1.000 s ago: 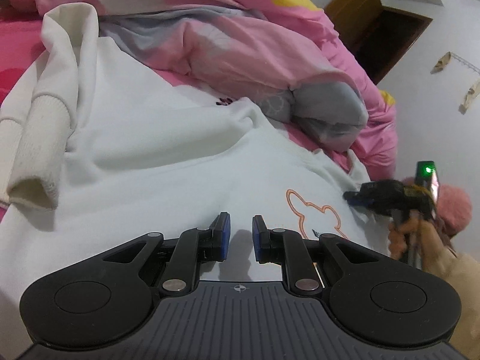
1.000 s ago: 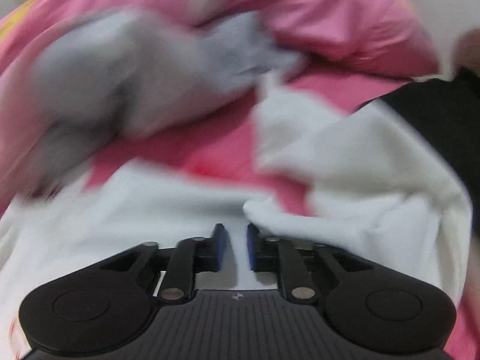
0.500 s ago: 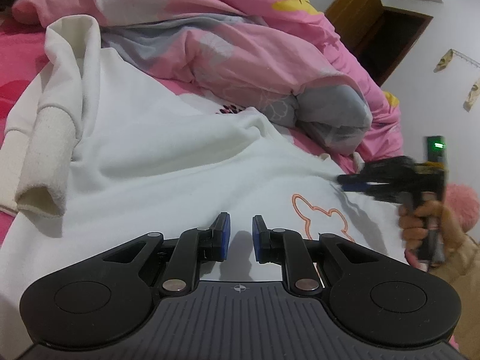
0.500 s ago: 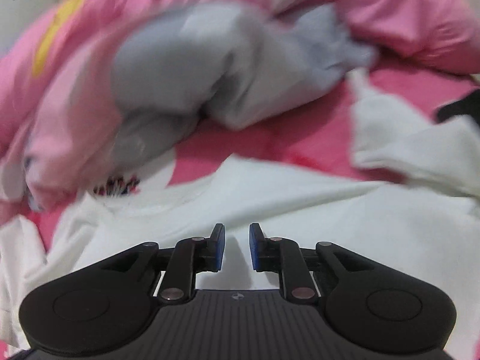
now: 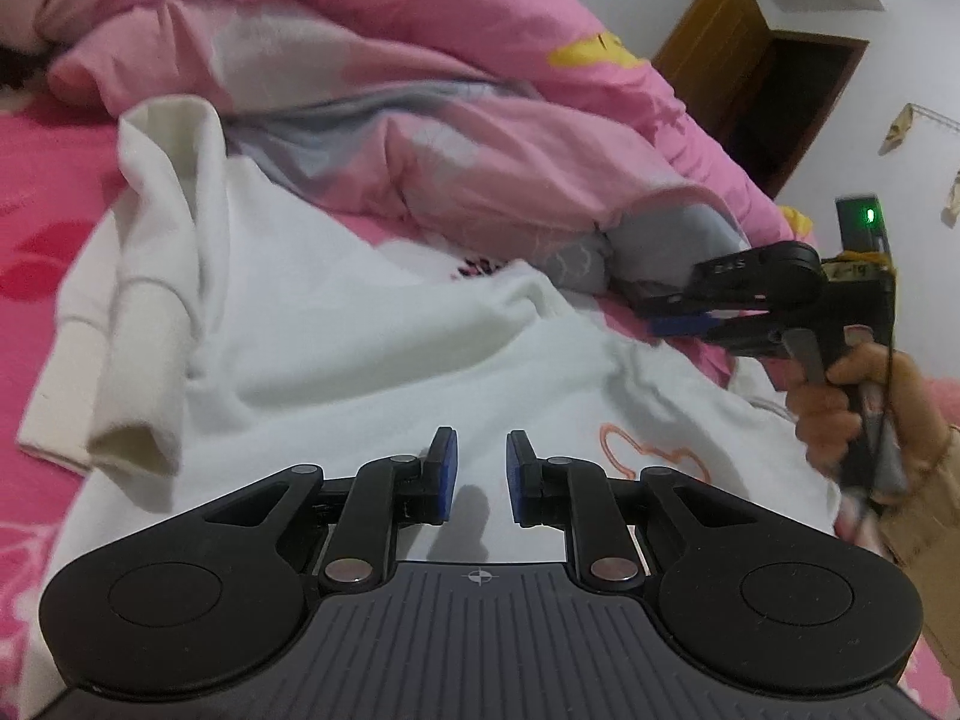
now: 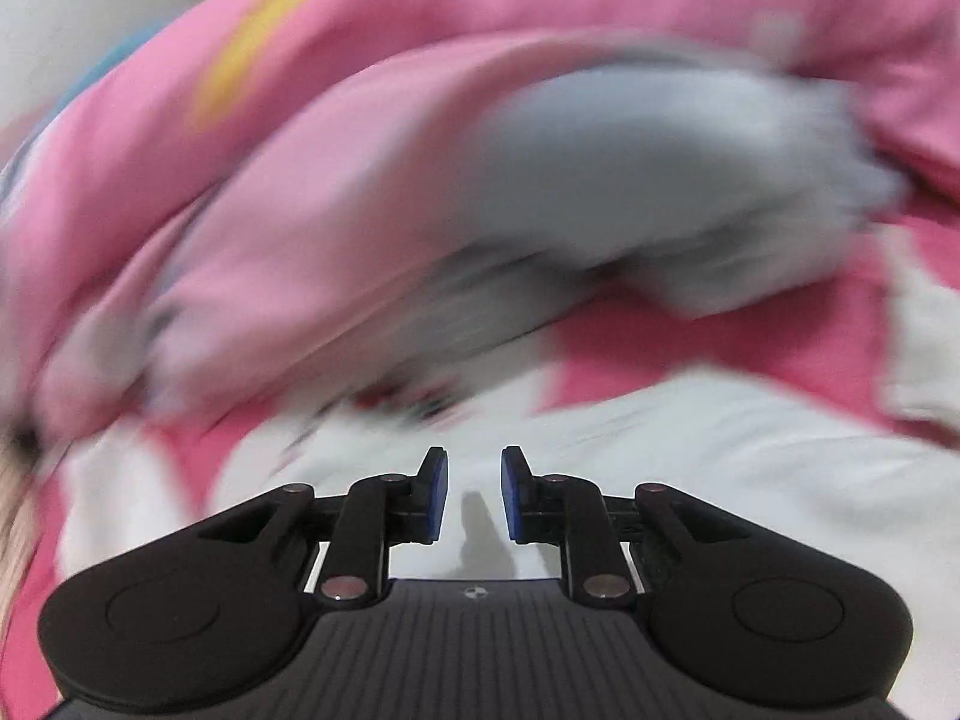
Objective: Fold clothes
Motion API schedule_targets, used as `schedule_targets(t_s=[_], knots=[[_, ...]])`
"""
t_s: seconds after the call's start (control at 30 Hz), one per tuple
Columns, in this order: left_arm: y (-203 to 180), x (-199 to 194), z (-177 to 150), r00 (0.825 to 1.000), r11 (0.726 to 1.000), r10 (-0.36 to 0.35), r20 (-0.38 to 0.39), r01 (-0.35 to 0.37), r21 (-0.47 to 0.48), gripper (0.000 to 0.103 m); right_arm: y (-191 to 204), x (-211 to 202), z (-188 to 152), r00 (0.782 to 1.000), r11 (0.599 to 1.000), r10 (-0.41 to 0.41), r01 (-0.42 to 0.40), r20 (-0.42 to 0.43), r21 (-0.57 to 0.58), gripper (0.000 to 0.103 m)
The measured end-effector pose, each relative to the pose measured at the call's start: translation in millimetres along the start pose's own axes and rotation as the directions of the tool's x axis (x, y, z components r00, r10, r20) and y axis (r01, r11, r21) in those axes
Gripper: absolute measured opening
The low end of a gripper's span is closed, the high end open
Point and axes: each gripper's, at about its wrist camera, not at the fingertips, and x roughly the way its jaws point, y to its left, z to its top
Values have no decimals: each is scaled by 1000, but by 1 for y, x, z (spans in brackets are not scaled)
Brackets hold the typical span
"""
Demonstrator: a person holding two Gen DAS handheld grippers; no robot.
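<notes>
Sweatshirt [image 5: 336,330] is spread white across the pink sheet [image 5: 42,192], its near hem running under my left gripper [image 5: 478,474], which hovers just above the fabric with the jaws parted and nothing in them. One sleeve is folded back on the left, cuff [image 5: 135,414] pointing toward me, and there's bare sheet beyond that edge. Far side is tighter: the bunched pink and grey duvet [image 5: 480,156] crowds right up against the top of the shirt. My right gripper [image 5: 681,324] shows from the side in the left view, held in my hand [image 5: 840,408] over the shirt's right edge by the orange outline print [image 5: 648,450]; from its own camera the fingers [image 6: 516,492] are apart and empty too. That right view is badly smeared, so I can only make out white cloth below and duvet ahead. The print is partly cut off by my left gripper body. Versus half a second back, the right gripper has come in higher and closer over the shirt, and the left has barely moved.
</notes>
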Motion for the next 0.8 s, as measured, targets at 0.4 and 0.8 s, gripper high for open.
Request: schedule_targets(t_s=[0.4,0.8], knots=[[14,-7,6,995,994,94,38,-92,-55,19,48,88,25,998,999,-9,11,-65,40,20],[27,-43,17,981,990,119,152,-105,-93,20,124,6,-2,986,973,150,-160,-72,-167,36]])
